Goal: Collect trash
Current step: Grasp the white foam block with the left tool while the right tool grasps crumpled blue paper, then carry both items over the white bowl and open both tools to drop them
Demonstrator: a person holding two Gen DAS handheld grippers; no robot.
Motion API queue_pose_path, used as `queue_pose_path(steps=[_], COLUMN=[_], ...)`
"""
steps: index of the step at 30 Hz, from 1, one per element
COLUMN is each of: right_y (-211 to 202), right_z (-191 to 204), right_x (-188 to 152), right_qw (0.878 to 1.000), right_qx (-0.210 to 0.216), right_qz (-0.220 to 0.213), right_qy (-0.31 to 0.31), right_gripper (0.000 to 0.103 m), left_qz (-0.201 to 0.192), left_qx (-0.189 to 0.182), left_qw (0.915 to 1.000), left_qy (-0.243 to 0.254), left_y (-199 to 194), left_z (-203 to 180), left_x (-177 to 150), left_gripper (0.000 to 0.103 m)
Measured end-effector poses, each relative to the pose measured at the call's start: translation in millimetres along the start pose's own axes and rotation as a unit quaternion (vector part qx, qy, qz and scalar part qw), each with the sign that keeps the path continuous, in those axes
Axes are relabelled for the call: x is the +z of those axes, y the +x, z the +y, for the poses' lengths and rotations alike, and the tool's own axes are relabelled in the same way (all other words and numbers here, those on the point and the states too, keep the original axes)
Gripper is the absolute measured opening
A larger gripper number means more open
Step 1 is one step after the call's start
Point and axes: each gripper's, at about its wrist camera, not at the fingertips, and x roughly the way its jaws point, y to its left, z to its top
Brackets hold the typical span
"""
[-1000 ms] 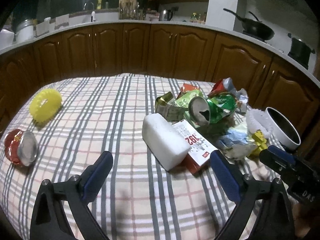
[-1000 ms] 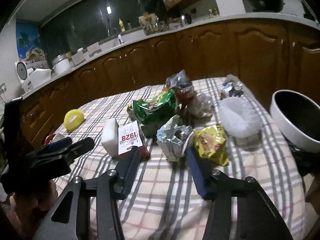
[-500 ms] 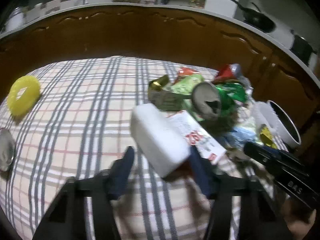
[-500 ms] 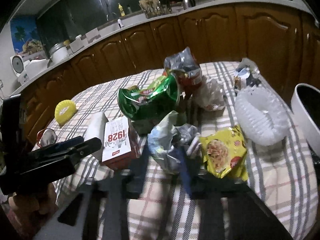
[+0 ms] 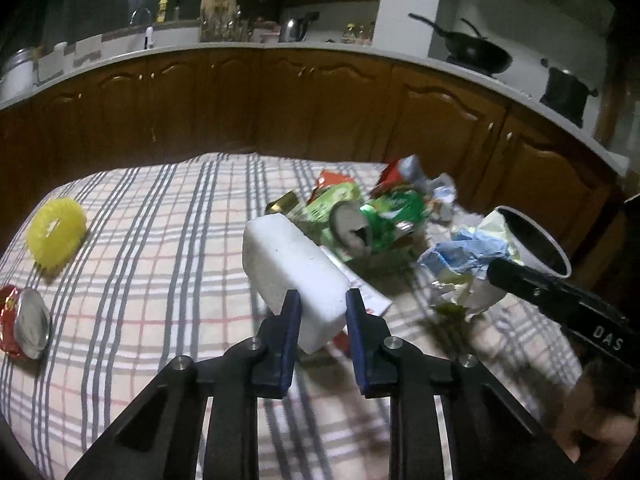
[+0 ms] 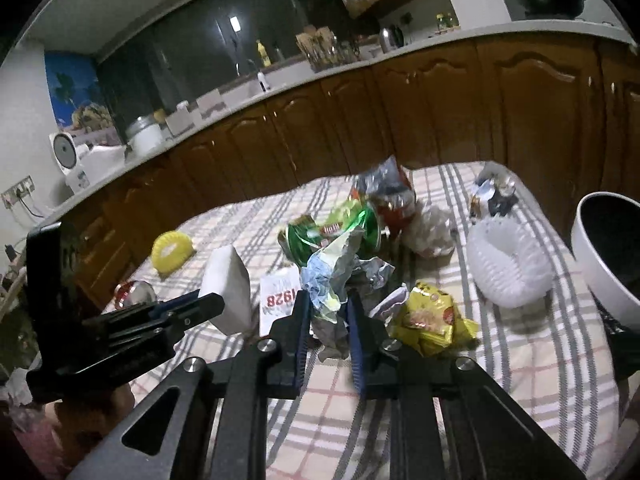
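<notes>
My left gripper [image 5: 320, 304] is shut on a white foam block [image 5: 292, 268] and holds it above the checked tablecloth; the block also shows in the right wrist view [image 6: 228, 292]. My right gripper [image 6: 326, 308] is shut on a crumpled blue and pale wrapper [image 6: 332, 276], lifted off the cloth; it also shows in the left wrist view [image 5: 468, 256]. A trash pile lies behind: a crushed green can [image 5: 372, 228], a white "1928" carton [image 6: 278, 304], a yellow snack packet [image 6: 432, 316] and red and silver wrappers [image 6: 388, 192].
A white bowl with a dark inside [image 6: 612, 256] stands at the table's right edge. A white frilled paper cup [image 6: 508, 268] sits beside it. A yellow ring [image 5: 56, 232] and a red foil-lidded cup [image 5: 24, 324] lie at the left. Wooden cabinets [image 5: 320, 108] stand behind.
Both grippers moved forward and shut: the left on the foam block, the right on the crumpled wrapper. Both items have been raised off the cloth.
</notes>
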Motion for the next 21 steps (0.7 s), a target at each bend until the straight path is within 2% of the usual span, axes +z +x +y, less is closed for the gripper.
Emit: queue_pose_path(steps=[9, 21], right_y=[-35, -91], right_z=[-26, -96], right_x=[5, 1], right_qw=[0.999, 0.990], right_qx=[-0.019, -0.089], right_qz=[-0.029, -0.067], right_qy=[0.026, 0.082], right_gripper=[0.018, 0.018], left_qz=[-0.010, 0.006], left_qx=[-0.059, -0.134], left_qw=[0.9974, 0.9857], left_qy=[0.040, 0.103], left_y=[-16, 13], left_z=[-46, -117], left_x=[10, 27], left_gripper=[0.021, 0.021])
